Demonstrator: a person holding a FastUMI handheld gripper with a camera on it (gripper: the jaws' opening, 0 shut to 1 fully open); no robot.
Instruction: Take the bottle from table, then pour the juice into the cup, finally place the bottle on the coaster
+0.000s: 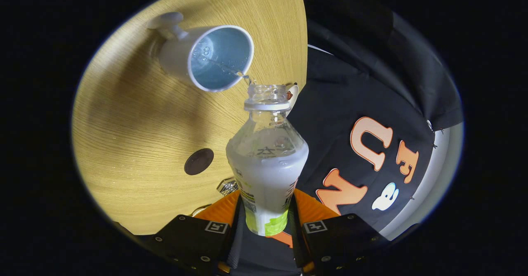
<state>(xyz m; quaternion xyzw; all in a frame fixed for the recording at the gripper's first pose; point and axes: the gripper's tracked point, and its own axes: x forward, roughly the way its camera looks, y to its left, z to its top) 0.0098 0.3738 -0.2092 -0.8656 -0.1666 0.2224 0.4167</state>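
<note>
My gripper [266, 216] is shut on a clear plastic bottle [266, 160], holding its labelled lower body between both fingers. The bottle is uncapped and tipped so its mouth points toward a white cup [206, 57] with a pale blue inside and a handle on its far side. A thin stream of clear liquid runs from the bottle's mouth over the cup's near rim, and drops cling inside the cup. A small round dark brown coaster [199, 161] lies flat on the wooden table [132, 115], beside the bottle's body and nearer to my fingers than the cup.
The light wooden table ends in an edge just beyond the bottle's mouth, and the black booth cloth [363, 102] hangs past it. A small shiny object [227, 186] lies on the table close to one finger.
</note>
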